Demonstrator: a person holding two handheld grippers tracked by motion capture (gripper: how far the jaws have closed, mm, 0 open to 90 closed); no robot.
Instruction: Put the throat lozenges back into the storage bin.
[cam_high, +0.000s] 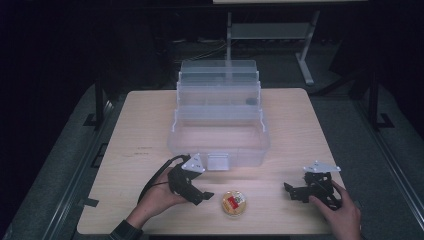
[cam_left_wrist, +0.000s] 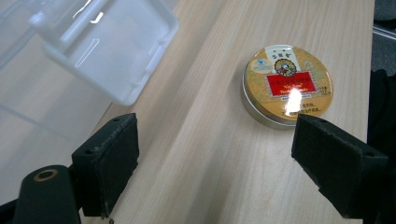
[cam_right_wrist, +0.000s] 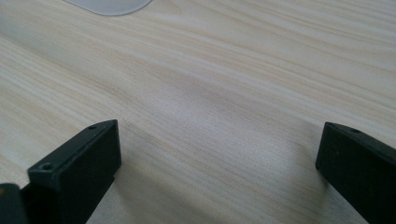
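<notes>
The left gripper (cam_high: 204, 195) sits low over the table (cam_high: 145, 125) at the near edge, its jaws spread wide and empty, pointed toward a round gold tin (cam_high: 234, 204) with a red label. The tin lies flat on the wood just beside that gripper, in front of the clear tiered organiser box (cam_high: 220, 120), whose lid stands open and whose latch tab (cam_high: 218, 162) hangs at the front wall. In the left gripper view the tin (cam_left_wrist: 287, 86) lies ahead of the jaws and off to one side, nearer one pad than the other.

The right gripper (cam_high: 295, 192) rests on the table well apart to the right, jaws likewise wide with nothing between them but bare wood (cam_right_wrist: 210, 93).

Risks, as I judge them:
- The approach is off-centre. Closing from here would likely strike the tin's rim with one pad and push it along the wood.
- The tin is low, smooth and glossy. A shallow grip on its side wall may slip.
- The latch tab sits close to the left jaw and could be knocked on lifting.
</notes>
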